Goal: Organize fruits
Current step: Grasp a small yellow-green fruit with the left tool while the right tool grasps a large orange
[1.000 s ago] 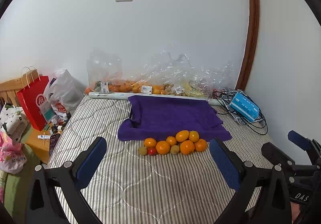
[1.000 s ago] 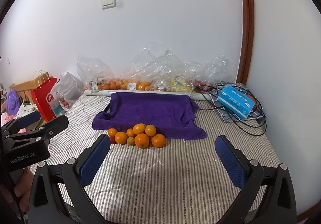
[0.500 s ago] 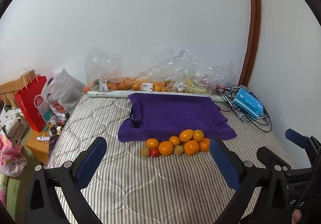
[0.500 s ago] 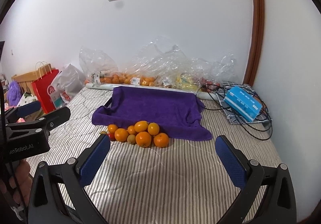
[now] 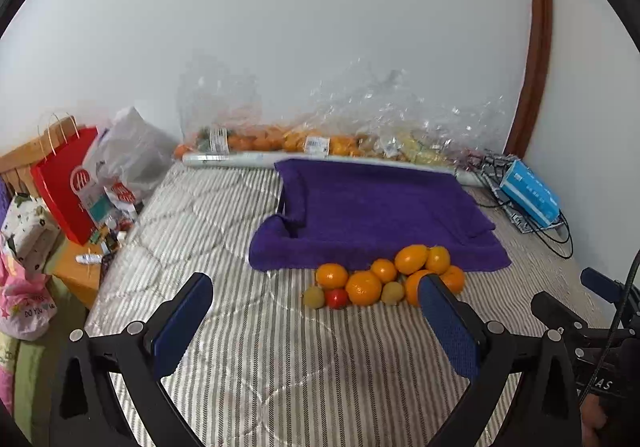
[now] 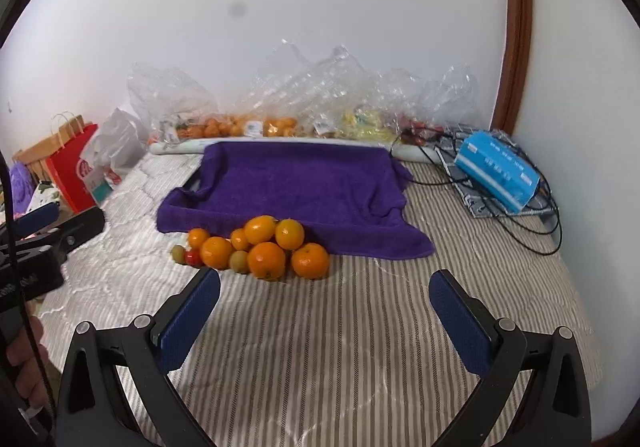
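A pile of oranges (image 5: 363, 287) (image 6: 266, 259), with a red tomato (image 5: 336, 298) (image 6: 193, 256) and small green-brown fruits (image 5: 313, 296) (image 6: 239, 261), lies on the striped mattress in front of a purple towel (image 5: 372, 211) (image 6: 296, 183) draped over a tray. My left gripper (image 5: 316, 297) is open and empty, just short of the pile. My right gripper (image 6: 326, 293) is open and empty, close in front of the pile's right end. Each gripper shows at the edge of the other's view.
Clear plastic bags of fruit (image 5: 320, 135) (image 6: 304, 111) line the wall behind the towel. A blue box (image 6: 498, 169) on cables sits at the right. A red paper bag (image 5: 66, 183) and white bags stand off the mattress's left edge.
Both grippers have moved forward toward the fruit pile, which now looks larger and closer. Both stay open.
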`<state>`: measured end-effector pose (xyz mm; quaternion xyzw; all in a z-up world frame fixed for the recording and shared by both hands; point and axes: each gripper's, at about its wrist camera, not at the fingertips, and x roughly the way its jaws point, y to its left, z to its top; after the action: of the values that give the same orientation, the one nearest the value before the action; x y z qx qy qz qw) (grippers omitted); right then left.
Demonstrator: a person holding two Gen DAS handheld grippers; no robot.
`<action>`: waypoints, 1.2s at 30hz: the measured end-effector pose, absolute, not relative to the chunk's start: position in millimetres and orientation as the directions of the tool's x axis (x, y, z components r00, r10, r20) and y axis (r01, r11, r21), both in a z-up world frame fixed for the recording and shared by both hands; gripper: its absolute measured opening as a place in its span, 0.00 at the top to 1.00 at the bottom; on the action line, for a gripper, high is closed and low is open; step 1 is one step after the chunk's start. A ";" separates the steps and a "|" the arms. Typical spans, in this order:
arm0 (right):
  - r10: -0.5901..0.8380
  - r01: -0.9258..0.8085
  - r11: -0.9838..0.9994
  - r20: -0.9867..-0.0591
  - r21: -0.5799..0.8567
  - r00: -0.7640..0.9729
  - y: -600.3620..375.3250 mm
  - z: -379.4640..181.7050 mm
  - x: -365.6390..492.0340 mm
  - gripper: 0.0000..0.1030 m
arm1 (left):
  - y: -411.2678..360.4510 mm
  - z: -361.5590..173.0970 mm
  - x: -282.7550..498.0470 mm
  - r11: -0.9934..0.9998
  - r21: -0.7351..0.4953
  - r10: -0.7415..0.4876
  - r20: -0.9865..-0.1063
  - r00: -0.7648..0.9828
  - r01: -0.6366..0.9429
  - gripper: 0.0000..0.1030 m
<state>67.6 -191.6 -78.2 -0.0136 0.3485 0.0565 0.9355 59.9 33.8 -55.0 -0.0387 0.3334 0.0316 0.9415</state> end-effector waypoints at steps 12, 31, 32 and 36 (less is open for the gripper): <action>0.074 -0.103 0.995 -0.701 0.001 0.709 -194.3 -127.9 106.3 0.09 | 44.9 -109.4 100.6 0.994 -0.021 0.063 -0.691 0.720 -0.108 0.08; 0.135 -0.169 0.985 -0.787 0.040 0.602 -179.6 -182.6 159.7 0.37 | 69.8 -167.3 141.5 0.992 -0.118 -0.066 -0.771 0.634 -0.040 0.14; 0.139 -0.172 0.984 -0.787 0.043 0.601 -180.7 -184.3 162.5 0.40 | 69.6 -169.1 141.9 0.992 -0.118 -0.070 -0.769 0.636 -0.033 0.14; 0.150 -0.188 0.981 -0.790 0.044 0.595 -176.9 -190.3 168.1 0.43 | 67.3 -175.0 144.7 0.994 -0.109 -0.075 -0.767 0.637 -0.015 0.17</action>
<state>168.1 -176.9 -190.3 -0.0218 0.4401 0.0946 0.8927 144.7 67.3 -175.0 -0.0527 0.4258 -0.0165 0.9031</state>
